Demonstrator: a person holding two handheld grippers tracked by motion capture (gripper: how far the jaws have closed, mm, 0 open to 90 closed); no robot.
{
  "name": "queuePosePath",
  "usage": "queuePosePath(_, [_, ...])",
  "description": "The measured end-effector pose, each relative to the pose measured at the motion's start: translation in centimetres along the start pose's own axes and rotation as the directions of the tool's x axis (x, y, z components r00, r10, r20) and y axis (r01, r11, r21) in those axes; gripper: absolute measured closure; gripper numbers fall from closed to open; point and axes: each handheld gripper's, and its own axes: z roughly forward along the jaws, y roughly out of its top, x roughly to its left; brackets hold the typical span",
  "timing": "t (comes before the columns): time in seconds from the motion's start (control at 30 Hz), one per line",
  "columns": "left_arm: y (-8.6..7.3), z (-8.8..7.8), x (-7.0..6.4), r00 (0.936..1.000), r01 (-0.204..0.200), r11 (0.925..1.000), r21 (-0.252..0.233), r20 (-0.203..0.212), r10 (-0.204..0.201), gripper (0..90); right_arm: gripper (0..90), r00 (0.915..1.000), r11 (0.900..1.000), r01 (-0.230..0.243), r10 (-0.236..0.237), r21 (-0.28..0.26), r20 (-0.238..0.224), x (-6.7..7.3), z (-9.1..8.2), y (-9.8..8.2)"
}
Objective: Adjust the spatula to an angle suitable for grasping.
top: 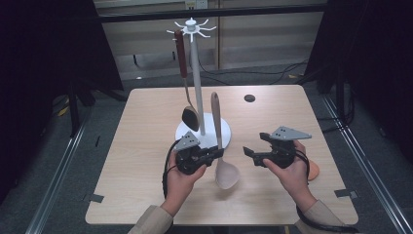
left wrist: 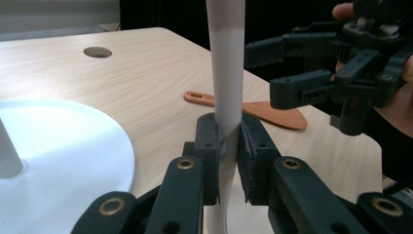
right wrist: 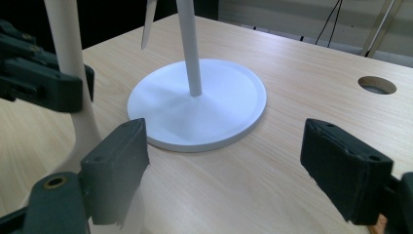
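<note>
A pale wooden spoon (top: 227, 174) stands nearly upright in front of the white rack, bowl down near the tabletop. My left gripper (top: 217, 153) is shut on its neck, and in the left gripper view both pads (left wrist: 213, 146) press the pale handle (left wrist: 226, 73). My right gripper (top: 253, 144) hovers just right of the spoon, open, with nothing between its jaws. In the right gripper view, bare table lies between that gripper's wide-set pads (right wrist: 117, 161), with the spoon handle (right wrist: 68, 48) at the left. The right gripper (left wrist: 260, 73) also shows open beyond the handle.
The white rack's round base (top: 182, 130) and pole (top: 197, 73) stand mid-table. A brown-handled ladle (top: 182, 58) hangs from its hooks. An orange spatula (top: 314, 169) lies by the right hand. A round hole (top: 249, 98) is in the far tabletop.
</note>
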Motion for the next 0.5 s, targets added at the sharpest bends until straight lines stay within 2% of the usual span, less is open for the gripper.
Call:
queuePosePath(0.17, [0.59, -0.62, 0.45, 0.9999, -0.001, 0.9997, -0.026, 0.011, 0.001, 79.9, 15.4, 1.0, 1.0, -0.002, 0.002, 0.01, 0.003, -0.17, 0.07, -0.2])
queuePosePath(0.3, [0.7, -0.74, 0.54, 1.0, 0.003, 0.9996, -0.029, 0.004, -0.003, 79.9, 14.3, 1.0, 1.0, 0.003, -0.003, 0.017, -0.006, -0.19, 0.15, -0.28])
queuePosePath(0.47, [1.01, -1.0, 0.72, 0.9999, -0.013, 0.9994, -0.031, 0.007, 0.014, 79.9, 12.7, 0.9999, 1.0, 0.0, 0.0, 0.024, -0.017, -0.21, 0.17, -0.33])
queuePosePath(0.5, [1.08, -0.97, 0.73, 0.9998, -0.01, 0.9989, -0.045, 0.017, 0.011, 79.8, 12.0, 0.9998, 1.0, 0.005, -0.004, 0.029, -0.021, -0.21, 0.21, -0.4])
